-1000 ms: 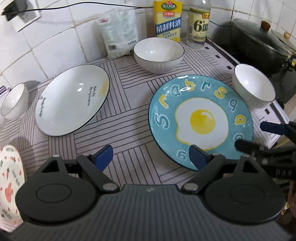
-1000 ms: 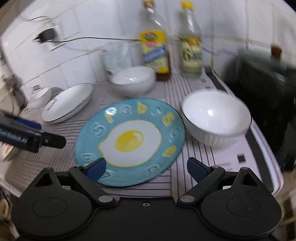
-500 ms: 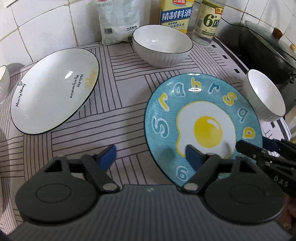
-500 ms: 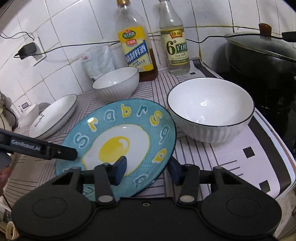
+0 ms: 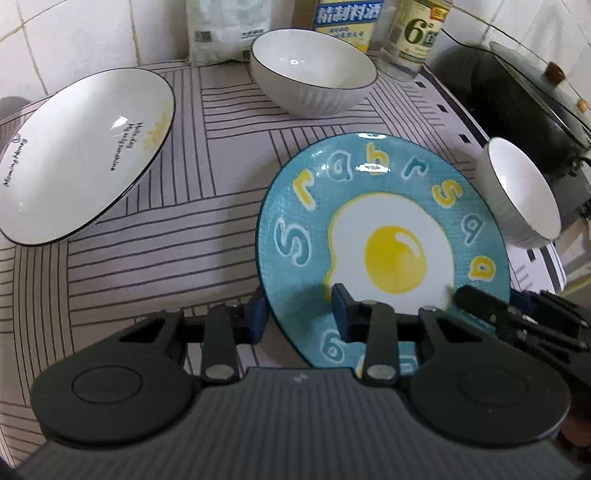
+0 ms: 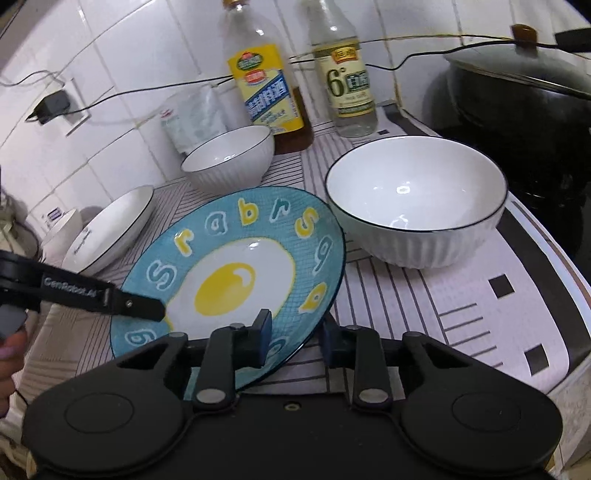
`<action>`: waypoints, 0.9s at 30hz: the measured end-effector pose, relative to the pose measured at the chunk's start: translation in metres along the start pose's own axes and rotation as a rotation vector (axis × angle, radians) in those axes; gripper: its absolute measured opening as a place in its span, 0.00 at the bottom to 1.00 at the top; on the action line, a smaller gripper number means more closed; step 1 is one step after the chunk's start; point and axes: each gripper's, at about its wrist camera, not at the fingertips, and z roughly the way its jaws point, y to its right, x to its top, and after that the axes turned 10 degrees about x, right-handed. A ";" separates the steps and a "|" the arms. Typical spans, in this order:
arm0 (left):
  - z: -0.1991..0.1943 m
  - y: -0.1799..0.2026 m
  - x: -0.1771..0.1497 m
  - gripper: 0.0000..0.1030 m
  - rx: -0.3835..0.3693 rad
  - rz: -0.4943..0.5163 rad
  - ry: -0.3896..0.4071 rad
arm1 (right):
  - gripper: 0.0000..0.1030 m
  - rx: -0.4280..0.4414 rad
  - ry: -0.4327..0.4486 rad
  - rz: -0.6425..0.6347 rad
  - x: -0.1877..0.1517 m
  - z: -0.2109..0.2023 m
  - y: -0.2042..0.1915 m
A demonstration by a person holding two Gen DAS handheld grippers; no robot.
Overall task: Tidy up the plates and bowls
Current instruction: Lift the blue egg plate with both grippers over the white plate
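The blue fried-egg plate [image 5: 384, 236] is held at its near rim by both grippers, on the striped mat [image 5: 207, 221] of the counter. The left gripper [image 5: 297, 314] is set over the plate's near-left edge: one blue pad is seen outside and under the rim, the other on the plate's face, and the jaws have just been closing to a narrow gap with the rim between them. The right gripper [image 6: 293, 332] is set on the near-right edge [image 6: 310, 332] in the same way, one pad above the face and one beyond the rim, its jaws likewise just narrowed onto the edge. Whether the plate is lifted off the mat cannot be told.

To the plate's right, a white ribbed bowl [image 6: 415, 225] is seen just beside the rim, nearly touching it. A second white bowl [image 5: 314, 74] is placed behind, near the tiled wall, with two bottles [image 6: 266, 81] and a white bag [image 5: 218, 29] behind it. A white oval plate [image 5: 81, 155] is found well to the left, and a broad bare stretch of mat is left between it and the blue plate. A dark lidded pot [image 6: 524, 96] is seen at the far right, beyond the counter's edge.
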 end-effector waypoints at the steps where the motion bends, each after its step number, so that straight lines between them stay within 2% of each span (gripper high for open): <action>1: 0.000 0.000 0.001 0.34 0.005 -0.008 -0.004 | 0.31 -0.012 -0.007 -0.031 0.001 0.000 -0.004; 2: 0.000 -0.001 0.002 0.34 0.006 -0.015 -0.005 | 0.32 -0.026 -0.011 -0.075 0.000 -0.001 -0.010; 7: -0.008 -0.007 0.001 0.34 -0.017 -0.018 -0.012 | 0.32 -0.013 -0.034 -0.120 0.008 -0.011 -0.018; 12: -0.032 -0.005 -0.010 0.35 0.002 0.011 0.049 | 0.32 -0.009 -0.030 -0.127 0.013 -0.020 -0.028; 16: -0.044 -0.016 -0.015 0.35 -0.015 -0.020 0.068 | 0.32 0.028 -0.019 -0.131 0.012 -0.030 -0.039; 27: -0.072 -0.055 -0.027 0.35 0.045 -0.040 0.166 | 0.32 0.132 0.032 -0.174 0.027 -0.019 -0.070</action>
